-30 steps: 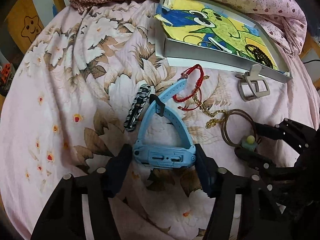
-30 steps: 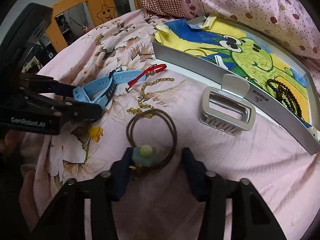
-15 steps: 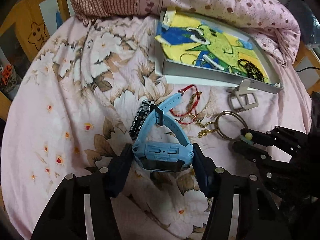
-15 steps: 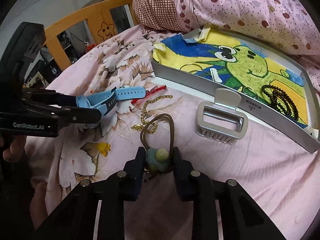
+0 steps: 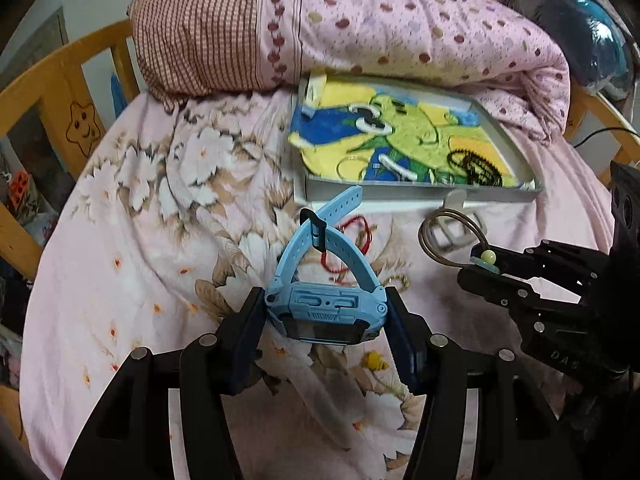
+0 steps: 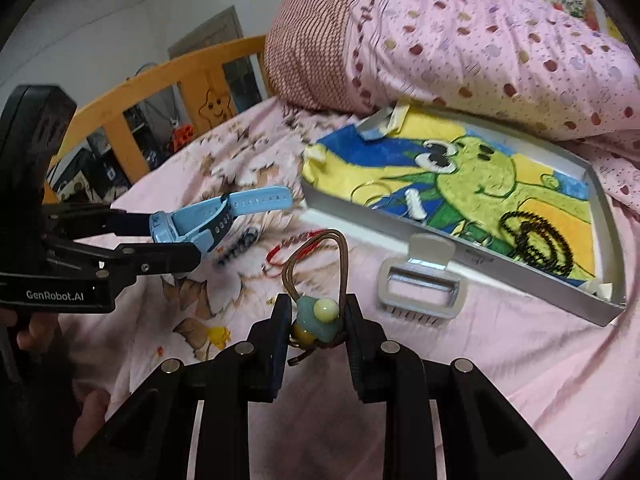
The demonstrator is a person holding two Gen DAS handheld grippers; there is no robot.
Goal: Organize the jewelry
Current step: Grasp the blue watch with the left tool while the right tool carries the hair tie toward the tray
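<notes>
Pinching a chunky blue plastic watch [image 5: 326, 312] by its case in my left tool [image 5: 326, 316] | right tool [image 6: 316, 320] clamps a brown cord bracelet [image 6: 316, 268] at its glossy beads | grey box [image 6: 604, 216] ahead, on the floral bed [image 5: 140, 208]

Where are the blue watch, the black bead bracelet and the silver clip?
blue watch [image 5: 326, 312]: left wrist view, its case.
black bead bracelet [image 6: 536, 240]: right wrist view, its beads.
silver clip [image 6: 420, 294]: right wrist view, its frame.

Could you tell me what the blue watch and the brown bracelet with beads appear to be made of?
Blue watch: matte moulded plastic case and a flexible strap, likely silicone, judging by its punched holes and smooth bend. Brown bracelet: looks like thin cord or leather loops; its glossy pale green and yellow beads resemble polished stone or glass, though that's uncertain.
</notes>
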